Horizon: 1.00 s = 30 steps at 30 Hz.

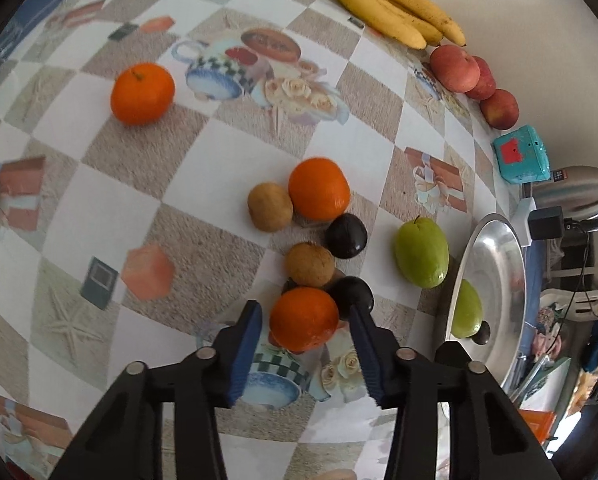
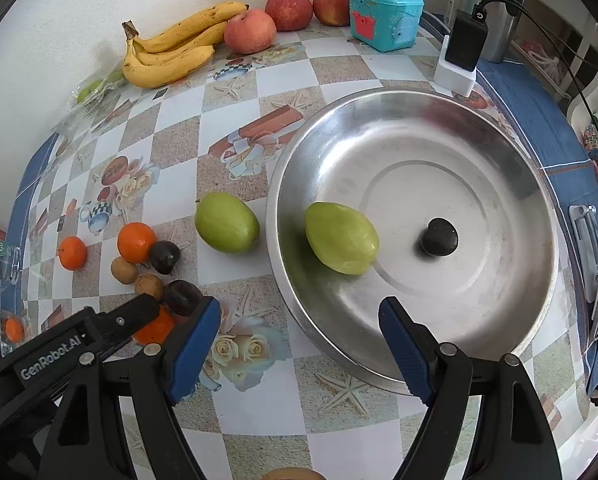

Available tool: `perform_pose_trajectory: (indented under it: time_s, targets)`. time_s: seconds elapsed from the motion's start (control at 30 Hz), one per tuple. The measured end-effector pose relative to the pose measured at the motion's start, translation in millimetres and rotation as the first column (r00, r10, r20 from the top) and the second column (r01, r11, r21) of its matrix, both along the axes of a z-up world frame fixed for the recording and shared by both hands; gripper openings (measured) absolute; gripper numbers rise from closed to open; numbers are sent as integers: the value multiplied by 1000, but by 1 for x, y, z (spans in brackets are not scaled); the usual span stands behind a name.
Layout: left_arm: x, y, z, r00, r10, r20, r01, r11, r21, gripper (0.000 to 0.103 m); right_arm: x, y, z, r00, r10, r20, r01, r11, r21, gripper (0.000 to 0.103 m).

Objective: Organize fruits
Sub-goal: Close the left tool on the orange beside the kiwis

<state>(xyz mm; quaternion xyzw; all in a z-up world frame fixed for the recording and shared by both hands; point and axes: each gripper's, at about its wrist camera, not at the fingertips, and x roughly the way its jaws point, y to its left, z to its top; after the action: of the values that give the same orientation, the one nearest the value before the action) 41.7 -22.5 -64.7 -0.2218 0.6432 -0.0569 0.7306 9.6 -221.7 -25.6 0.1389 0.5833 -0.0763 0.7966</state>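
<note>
My left gripper (image 1: 305, 322) is open, its blue pads on either side of an orange (image 1: 304, 319) without gripping it; the same orange shows in the right wrist view (image 2: 155, 330), partly hidden by the left gripper. Next to it lie two dark plums (image 1: 346, 236), two brown fruits (image 1: 270, 207) and another orange (image 1: 319, 189). A third orange (image 1: 142, 93) sits apart. A green fruit (image 2: 227, 222) lies beside the steel bowl (image 2: 499, 312), which holds a green fruit (image 2: 341, 238) and a dark plum (image 2: 439, 237). My right gripper (image 2: 299, 340) is open and empty above the bowl's near rim.
Bananas (image 2: 171, 50) and three red apples (image 2: 250, 31) lie along the back wall. A teal toy box (image 2: 384, 16), a white charger block (image 2: 457, 70) and a steel kettle (image 1: 571, 194) stand behind the bowl. A plastic bag (image 2: 93, 96) lies at the far left.
</note>
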Motion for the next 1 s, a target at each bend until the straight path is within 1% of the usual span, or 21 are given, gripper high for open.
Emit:
perform_pose_trajectory:
  time_s: [0.07,0.17,0.27,0.43,0.67,1.0]
  targets:
    - [-1,-1,-1,1000,1,-5,-1,1000,5,40,0,0,0,1000,-1,0,1,1000,0,82]
    - [-1,-1,-1,1000,7,-4,-7,1000,8,38,-1,-3,1,1000,-4,0,4,1000,0,82]
    - [-1,0,-1,1000,7,-3,-7,1000,9,38,-2,-4,0,1000,-7,0,7,1000,2,82]
    - [-2,4,1,1000,20,1,-20,999,34,38,-1,-4,0,1000,-6,0,6,1000,2,82]
    - [-1,20,5,998,63,13,-64,996,68,38,-1,-3,0,1000,-6,0,6,1000,1,82]
    - [2,53,8,987,157,24,-158,984,84,38,3,14,0,1000,11,3,-11,1000,4,82]
